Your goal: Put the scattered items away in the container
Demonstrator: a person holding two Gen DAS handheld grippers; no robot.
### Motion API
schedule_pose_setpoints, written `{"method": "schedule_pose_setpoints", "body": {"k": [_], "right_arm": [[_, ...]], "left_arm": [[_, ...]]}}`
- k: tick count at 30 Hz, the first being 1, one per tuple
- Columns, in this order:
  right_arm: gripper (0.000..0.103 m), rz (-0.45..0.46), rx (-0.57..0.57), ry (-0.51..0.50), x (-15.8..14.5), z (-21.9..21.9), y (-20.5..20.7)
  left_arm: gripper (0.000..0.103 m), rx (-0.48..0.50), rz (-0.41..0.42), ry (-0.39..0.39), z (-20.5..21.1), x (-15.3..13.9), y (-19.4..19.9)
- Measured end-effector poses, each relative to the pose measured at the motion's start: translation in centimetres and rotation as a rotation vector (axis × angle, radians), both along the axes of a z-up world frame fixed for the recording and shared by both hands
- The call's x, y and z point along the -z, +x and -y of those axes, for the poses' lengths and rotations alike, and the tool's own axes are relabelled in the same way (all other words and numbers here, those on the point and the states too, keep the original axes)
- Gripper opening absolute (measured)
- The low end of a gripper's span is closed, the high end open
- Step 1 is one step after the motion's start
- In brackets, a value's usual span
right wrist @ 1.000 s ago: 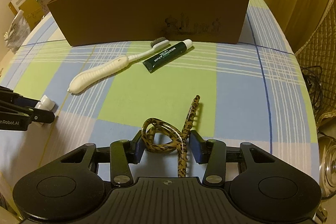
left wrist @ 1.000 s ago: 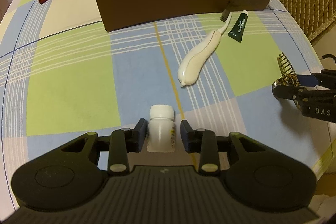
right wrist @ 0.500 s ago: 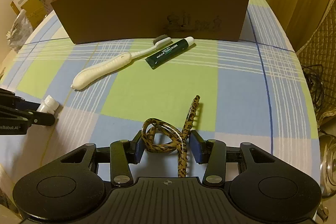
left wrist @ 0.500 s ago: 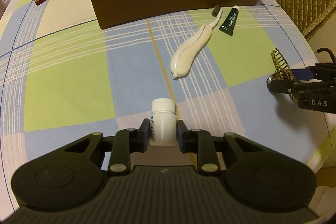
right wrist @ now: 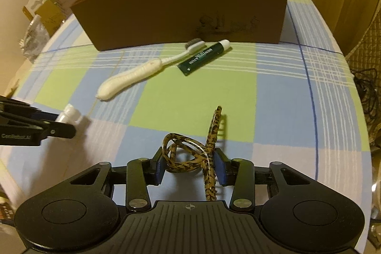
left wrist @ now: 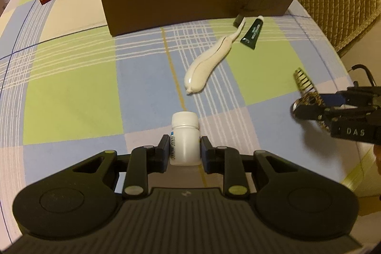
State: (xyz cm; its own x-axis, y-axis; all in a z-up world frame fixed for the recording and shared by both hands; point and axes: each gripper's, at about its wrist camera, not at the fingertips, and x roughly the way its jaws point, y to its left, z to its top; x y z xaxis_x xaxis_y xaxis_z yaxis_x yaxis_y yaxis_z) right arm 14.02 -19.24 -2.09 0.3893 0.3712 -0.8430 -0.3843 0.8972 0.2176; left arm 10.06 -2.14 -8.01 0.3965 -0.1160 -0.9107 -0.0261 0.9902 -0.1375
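Pill bottle sits pinched in the left gripper; the right gripper clamps a leopard-print hair claw, brown box ahead.

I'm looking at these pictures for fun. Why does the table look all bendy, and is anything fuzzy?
Left wrist view: the fisheye lens curves the checked tablecloth lines; the white bottle looks sharp. Right wrist view: same bulge, the brown box edges lean, the left gripper looks a bit smeared, and the hair claw casts a soft shadow. Both pictures are dim and yellowish.
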Motion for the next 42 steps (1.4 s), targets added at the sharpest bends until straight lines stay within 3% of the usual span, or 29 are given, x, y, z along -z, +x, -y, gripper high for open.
{"method": "schedule_pose_setpoints", "body": {"k": [18, 30, 36, 42], "right_arm": [[0.044, 0.13, -0.061, 0.13, -6.3, -0.7, 2.1], [0.044, 0.309, -0.065, 0.165, -12.2, -1.1, 10.5], [0.044, 0.315, -0.078, 0.075, -11.0, -2.3, 17.7], [0.044, 0.262, -0.09, -0.06, -7.6, -2.7, 23.8]], "left_arm": [[0.022, 0.02, 0.138, -0.045, -0.2, -5.2, 2.4], [0.022, 0.065, 0.308, 0.011, -2.0, -11.1, 9.0], [0.022, 0.068, 0.309, 0.07, -3.7, -11.7, 15.6], [0.022, 0.082, 0.231, 0.148, -5.0, -9.3, 22.1]]}}
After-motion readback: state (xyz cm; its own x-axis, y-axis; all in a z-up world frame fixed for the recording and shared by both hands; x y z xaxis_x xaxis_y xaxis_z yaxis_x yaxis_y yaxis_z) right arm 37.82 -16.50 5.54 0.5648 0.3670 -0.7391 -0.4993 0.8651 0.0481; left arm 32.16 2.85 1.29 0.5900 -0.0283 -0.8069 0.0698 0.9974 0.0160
